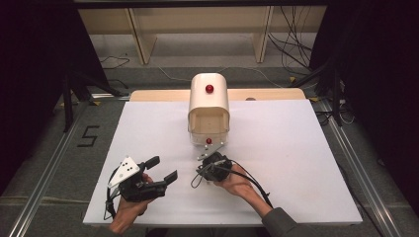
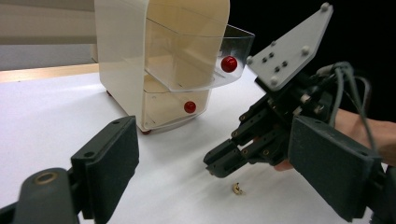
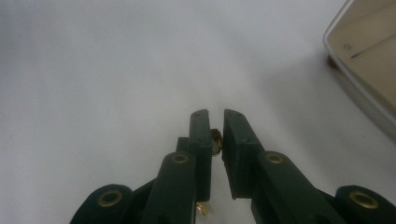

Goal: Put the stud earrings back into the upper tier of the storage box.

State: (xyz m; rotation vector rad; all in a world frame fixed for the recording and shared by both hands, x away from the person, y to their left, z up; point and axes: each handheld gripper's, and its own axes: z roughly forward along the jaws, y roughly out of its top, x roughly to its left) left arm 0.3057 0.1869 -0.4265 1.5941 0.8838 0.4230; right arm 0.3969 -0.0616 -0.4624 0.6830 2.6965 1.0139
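A cream drawer cabinet (image 1: 209, 101) (image 2: 126, 60) stands at the middle back of the white table (image 1: 276, 148). Its upper clear drawer (image 1: 209, 132) (image 2: 205, 65), with a red knob (image 2: 229, 64), is pulled out toward me. My right gripper (image 1: 199, 173) (image 2: 219, 164) (image 3: 215, 135) sits just in front of that drawer, tilted down, shut on a small gold piece (image 3: 215, 140). A second small gold piece (image 2: 238, 188) (image 3: 201, 208) lies on the table under it. My left gripper (image 1: 163, 170) (image 2: 215, 140) is held to the left, open and with nothing between its fingers.
The lower drawer with its red knob (image 2: 189, 107) is pushed in. Another red knob (image 1: 209, 89) sits on the cabinet's top. Behind the table are a wooden board (image 1: 153, 95), shelf legs and cables on the floor.
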